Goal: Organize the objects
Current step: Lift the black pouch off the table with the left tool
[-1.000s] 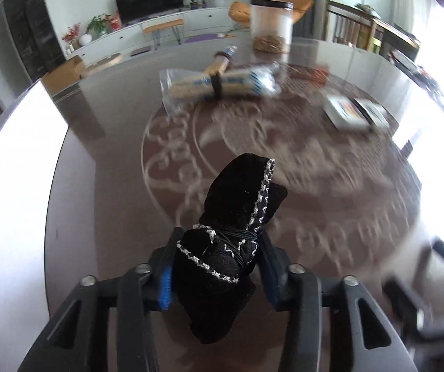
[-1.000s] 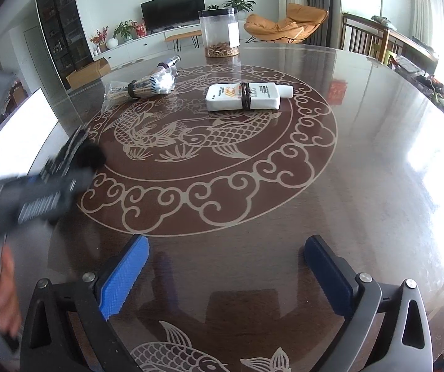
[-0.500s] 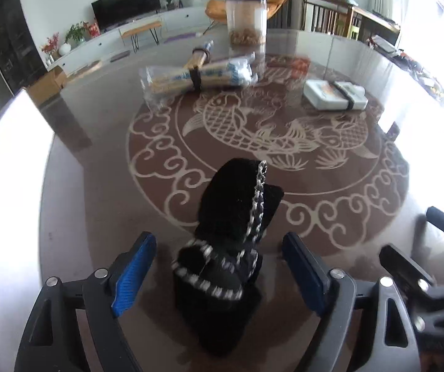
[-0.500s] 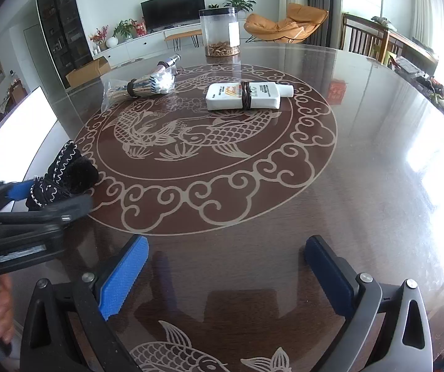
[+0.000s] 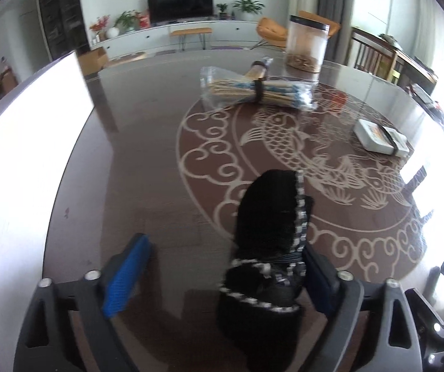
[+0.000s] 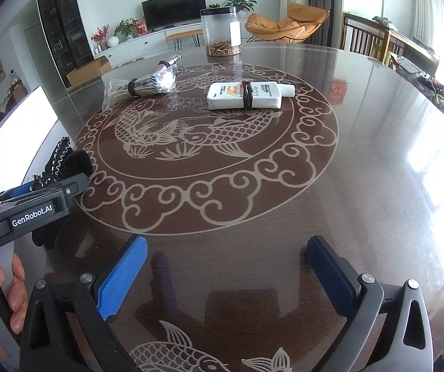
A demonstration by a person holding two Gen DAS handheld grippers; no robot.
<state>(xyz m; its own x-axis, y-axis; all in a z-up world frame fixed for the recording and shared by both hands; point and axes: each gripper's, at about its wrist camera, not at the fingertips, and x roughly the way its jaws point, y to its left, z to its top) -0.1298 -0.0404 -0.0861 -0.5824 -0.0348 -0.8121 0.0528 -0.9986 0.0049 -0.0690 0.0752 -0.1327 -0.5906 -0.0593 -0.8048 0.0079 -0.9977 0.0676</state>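
My left claw point(image 5: 219, 276) has just been opening and now stands wide, with the black glove point(image 5: 268, 248) lying between its fingers on the surface point(image 5: 147, 155). The left pad is clear of it; the right pad sits right against the cuff, and I can't tell whether it still touches. My right claw point(image 6: 225, 276) hangs open over bare surface, holding nothing.

The glove rests near my edge of the surface, just at the rim of the patterned circle, well apart from the bagged bundle of sticks point(image 5: 253, 90), the white bottle point(image 6: 246, 94) and the clear jar point(image 6: 222, 32) farther off. Its long axis runs away from me along the claw's line, fingertip end pointing toward the fish pattern, banded cuff nearest me.

I'd judge it soft, light and limp. It will flop and fold, so I'd pinch across the thick banded cuff, where the cloth bunches.
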